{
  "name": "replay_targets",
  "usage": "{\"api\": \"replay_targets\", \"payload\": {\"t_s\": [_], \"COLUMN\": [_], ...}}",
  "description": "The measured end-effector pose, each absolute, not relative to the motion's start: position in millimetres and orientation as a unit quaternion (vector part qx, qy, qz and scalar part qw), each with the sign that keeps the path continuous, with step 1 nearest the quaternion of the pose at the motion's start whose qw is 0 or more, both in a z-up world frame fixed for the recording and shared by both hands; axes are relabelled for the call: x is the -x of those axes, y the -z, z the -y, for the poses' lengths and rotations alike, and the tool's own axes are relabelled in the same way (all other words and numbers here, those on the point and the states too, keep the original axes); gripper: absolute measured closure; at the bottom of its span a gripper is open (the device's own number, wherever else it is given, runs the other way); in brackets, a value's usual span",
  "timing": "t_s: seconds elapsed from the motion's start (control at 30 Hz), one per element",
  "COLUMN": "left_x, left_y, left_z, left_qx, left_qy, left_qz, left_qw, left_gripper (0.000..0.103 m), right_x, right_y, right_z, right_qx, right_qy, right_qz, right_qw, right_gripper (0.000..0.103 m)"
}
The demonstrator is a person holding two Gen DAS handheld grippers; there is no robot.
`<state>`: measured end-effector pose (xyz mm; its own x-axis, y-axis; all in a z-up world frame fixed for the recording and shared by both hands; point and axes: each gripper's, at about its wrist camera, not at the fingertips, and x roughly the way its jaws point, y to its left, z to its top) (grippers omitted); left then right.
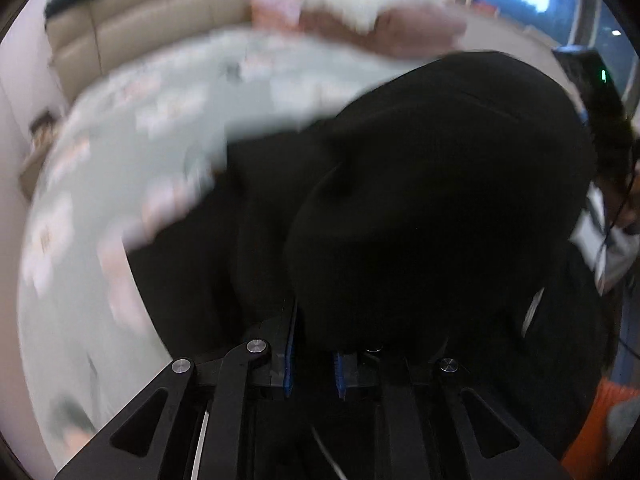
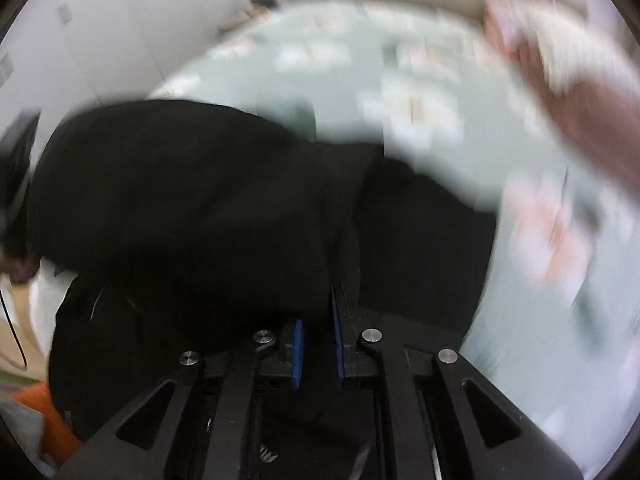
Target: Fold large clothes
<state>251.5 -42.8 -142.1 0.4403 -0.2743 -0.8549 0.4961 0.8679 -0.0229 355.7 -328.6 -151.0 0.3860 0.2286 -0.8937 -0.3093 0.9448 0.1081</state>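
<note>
step: mid-fold, judging by the pose; both grippers have an edge of the black garment (image 1: 420, 200) and carry it above the bed (image 1: 100, 200), which has a pale green patterned cover.
left gripper (image 1: 314, 372): fingers nearly together, clamped on black cloth; fabric bunches right over the blue pads (image 1: 287, 376).
right gripper (image 2: 318, 356): fingers close together too, pinching a fold of the same garment; cloth runs down between the blue pads.
garment position: partly lifted and draped from both grips; the rest trails toward the bed, with the far edge lying on the cover.
next move: probably carry both held corners across to meet the opposite edge, keep them level and the cloth taut, then set down before letting go.
hidden: heavy motion blur in both views; garment type, sleeves and hem unreadable; fingertips buried in cloth.
also in view: a person's bare forearm (image 1: 400, 28), blurred, over the far side of the bed; purpose unclear.
background: beige padded headboard (image 1: 160, 20), orange item at the frame edge, too smeared to identify.
</note>
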Motion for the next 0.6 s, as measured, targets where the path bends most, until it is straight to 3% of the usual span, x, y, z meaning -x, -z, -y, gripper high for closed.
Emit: {"api": "replay_targets", "payload": {"t_s": [0.07, 0.17, 0.23, 0.3, 0.33, 0.47, 0.6], "left_x": [-240, -241, -253, -270, -283, -323, -337], "left_y": [160, 138, 115, 87, 69, 48, 90], "left_z": [30, 2, -12, -18, -17, 3, 28], "left_qx": [-0.119, -0.074, -0.061, -0.044, -0.027, 0.062, 0.127], "left_qy": [0.208, 0.196, 0.180, 0.183, 0.194, 0.261, 0.327], "left_qz": [-0.507, -0.502, -0.483, -0.451, -0.423, -0.385, -0.446], "left_qw": [0.828, 0.839, 0.855, 0.872, 0.885, 0.883, 0.824], "left_gripper": [0.089, 0.089, 0.089, 0.089, 0.089, 0.089, 0.088], "right_x": [-353, -351, -357, -371, -377, -409, -420], "right_y": [165, 151, 133, 108, 98, 59, 46], "right_z": [344, 375, 385, 393, 391, 332, 286], "right_qx": [0.021, -0.033, -0.046, -0.075, -0.091, -0.086, -0.060], "right_qy": [-0.132, -0.111, -0.097, -0.095, -0.108, -0.149, -0.184], "right_qz": [-0.558, -0.555, -0.543, -0.515, -0.501, -0.452, -0.427], "right_qw": [0.819, 0.824, 0.833, 0.849, 0.854, 0.875, 0.883], "right_gripper": [0.085, 0.083, 0.073, 0.046, 0.043, 0.043, 0.043]}}
